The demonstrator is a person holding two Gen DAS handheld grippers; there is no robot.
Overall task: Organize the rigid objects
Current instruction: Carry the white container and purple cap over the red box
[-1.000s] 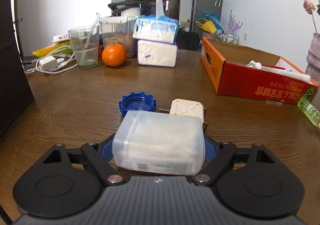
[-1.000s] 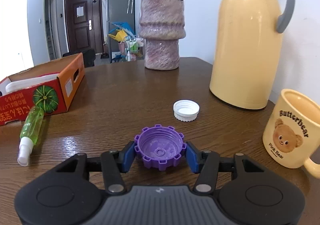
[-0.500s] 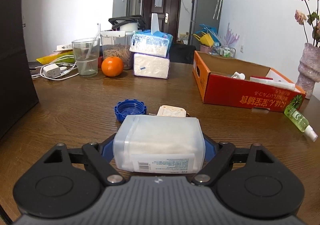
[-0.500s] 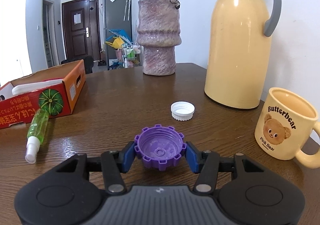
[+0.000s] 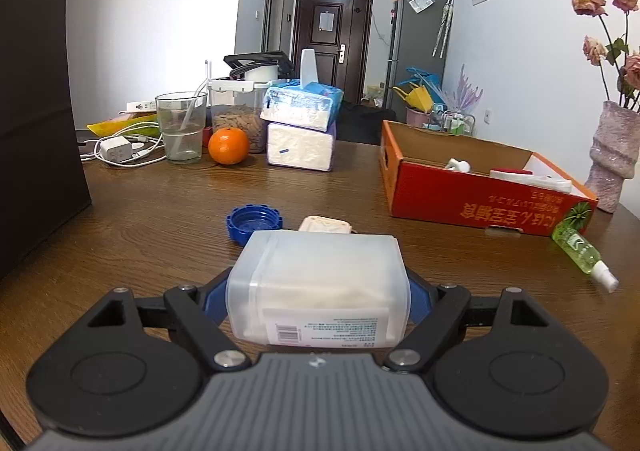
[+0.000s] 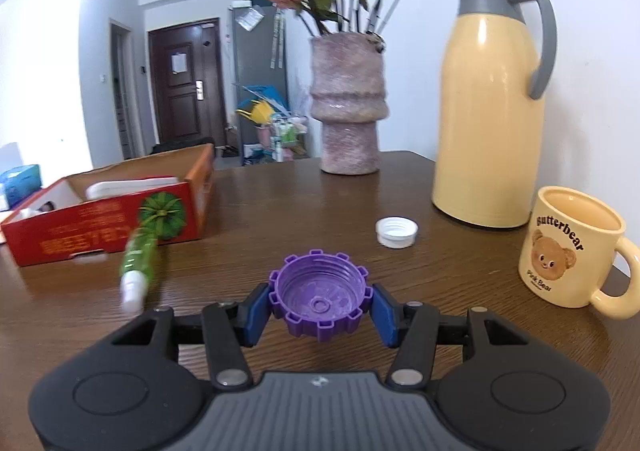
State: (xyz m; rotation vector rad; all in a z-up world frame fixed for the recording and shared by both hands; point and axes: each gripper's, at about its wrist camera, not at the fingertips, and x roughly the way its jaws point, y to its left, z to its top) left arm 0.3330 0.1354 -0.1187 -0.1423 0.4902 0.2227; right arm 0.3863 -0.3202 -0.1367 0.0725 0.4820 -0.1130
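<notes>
My left gripper (image 5: 318,293) is shut on a translucent white plastic box (image 5: 318,283) with a label on its near face, held above the wooden table. Just beyond the box lie a blue ribbed cap (image 5: 253,223) and a cream square piece (image 5: 326,226). My right gripper (image 6: 320,311) is shut on a purple ribbed cap (image 6: 319,299), open side up, its blue pads pressing both sides. A small white cap (image 6: 396,231) rests on the table past it. The red and orange cardboard box (image 5: 476,195) (image 6: 100,227) holds some white items. A green spray bottle (image 5: 582,255) (image 6: 138,265) lies at the box's near corner.
At the back left stand a glass (image 5: 181,127), an orange (image 5: 229,146), a food jar (image 5: 236,119), stacked tissue packs (image 5: 301,131) and a charger with cables (image 5: 116,149). A dark panel (image 5: 36,111) borders the left. A vase (image 6: 349,111), yellow thermos (image 6: 490,111) and bear mug (image 6: 570,247) stand at right.
Both grippers have drawn back and risen a little with their loads still held. The table objects look farther off, and more of the room, vase and flowers has come into sight.
</notes>
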